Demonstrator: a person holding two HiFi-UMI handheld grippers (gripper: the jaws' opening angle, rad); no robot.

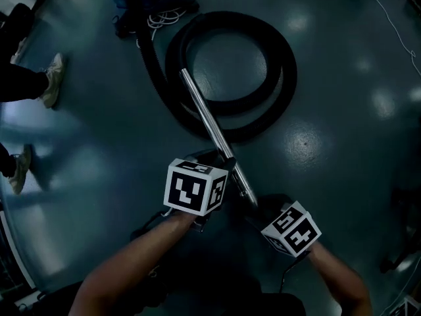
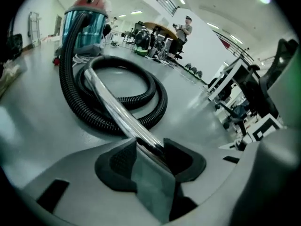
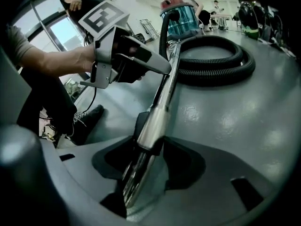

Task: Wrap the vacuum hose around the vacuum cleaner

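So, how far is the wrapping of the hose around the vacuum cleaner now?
Done: nothing wound yet. The hose lies in a loop on the floor, not around the vacuum cleaner. In hand: the left gripper and the right gripper both clamp the metal tube at the hose's end. Left: probably all the winding of the hose around the cleaner.

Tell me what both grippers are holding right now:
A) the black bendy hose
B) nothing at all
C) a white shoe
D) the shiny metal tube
D: the shiny metal tube runs between the jaws of the left gripper and the right gripper. Both are closed on it, while the black hose lies coiled beyond them.
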